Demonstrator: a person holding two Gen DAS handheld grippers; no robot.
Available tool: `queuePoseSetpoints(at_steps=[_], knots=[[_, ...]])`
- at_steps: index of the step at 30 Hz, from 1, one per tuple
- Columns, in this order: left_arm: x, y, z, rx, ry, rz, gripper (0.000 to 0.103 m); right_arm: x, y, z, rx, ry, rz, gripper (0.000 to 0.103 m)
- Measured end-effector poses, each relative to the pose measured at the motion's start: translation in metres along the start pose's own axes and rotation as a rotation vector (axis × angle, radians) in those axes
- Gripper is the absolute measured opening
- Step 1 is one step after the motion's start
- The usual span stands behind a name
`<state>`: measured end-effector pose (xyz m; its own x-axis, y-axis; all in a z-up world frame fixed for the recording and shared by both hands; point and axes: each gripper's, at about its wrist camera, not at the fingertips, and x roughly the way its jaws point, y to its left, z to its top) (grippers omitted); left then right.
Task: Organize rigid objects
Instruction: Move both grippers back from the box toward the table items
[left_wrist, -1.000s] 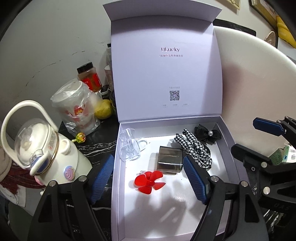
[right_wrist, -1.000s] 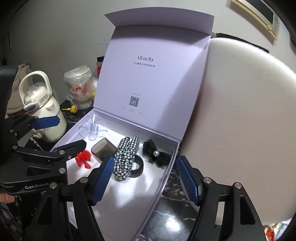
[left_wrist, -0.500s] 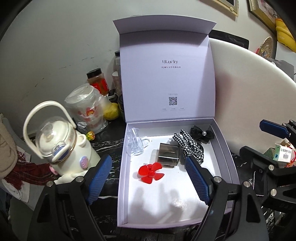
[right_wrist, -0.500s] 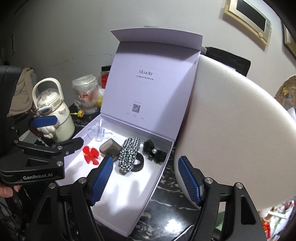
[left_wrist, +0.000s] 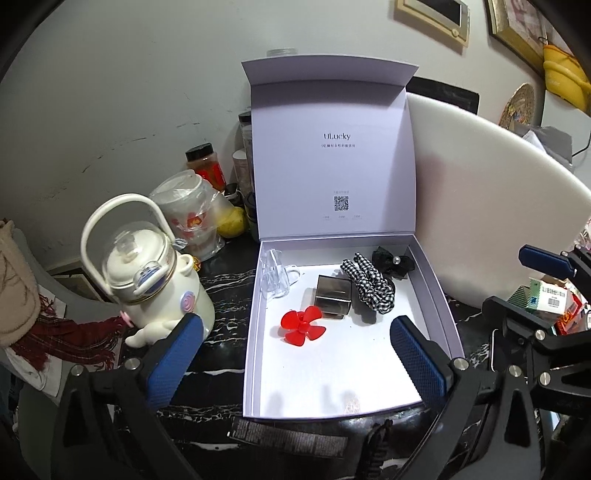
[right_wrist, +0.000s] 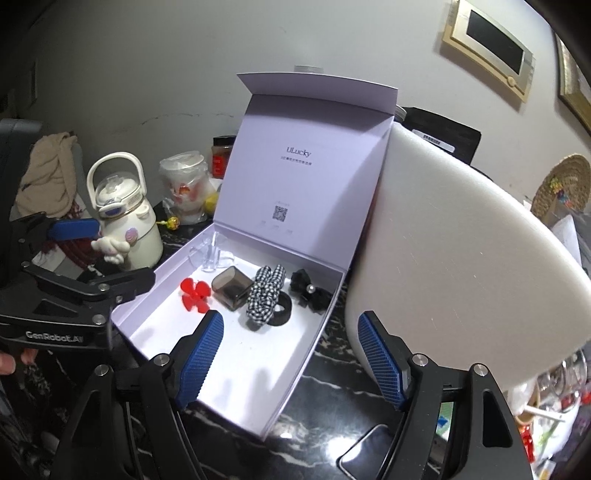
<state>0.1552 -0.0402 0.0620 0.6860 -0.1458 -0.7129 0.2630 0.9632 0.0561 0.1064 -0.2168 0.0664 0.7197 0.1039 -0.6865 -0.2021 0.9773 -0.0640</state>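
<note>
An open white gift box with its lid up stands on a black marble table. Inside lie a red propeller, a smoky square case, a clear plastic piece, a checked scrunchie and a black bow with a pearl. My left gripper is open and empty above the box's near edge. My right gripper is open and empty over the box's right wall.
A white kettle-shaped bottle stands left of the box, with a bagged cup, a lemon and a spice jar behind. A large white foam board leans right of the box. Clutter lies at the far right.
Both grippers have pulled back and up from the box, so it looks smaller and its near edge now shows. The items inside have not moved.
</note>
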Motion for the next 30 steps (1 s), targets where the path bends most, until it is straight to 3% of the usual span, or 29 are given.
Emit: queuePoseSetpoints(at_steps=[14,22,30], knots=[[-0.035,0.002,-0.019,-0.001,-0.012,0.022,0.103,-0.03,0.01,-0.014,0.005,-0.028,0.02,0.078],[-0.062,0.005,-0.039,-0.01,-0.033,0.061,0.103,-0.045,0.028,-0.03,-0.016,-0.031,0.04,0.085],[-0.068,0.014,-0.064,-0.03,0.001,0.064,0.103,-0.051,0.049,-0.052,-0.043,-0.007,0.071,0.085]])
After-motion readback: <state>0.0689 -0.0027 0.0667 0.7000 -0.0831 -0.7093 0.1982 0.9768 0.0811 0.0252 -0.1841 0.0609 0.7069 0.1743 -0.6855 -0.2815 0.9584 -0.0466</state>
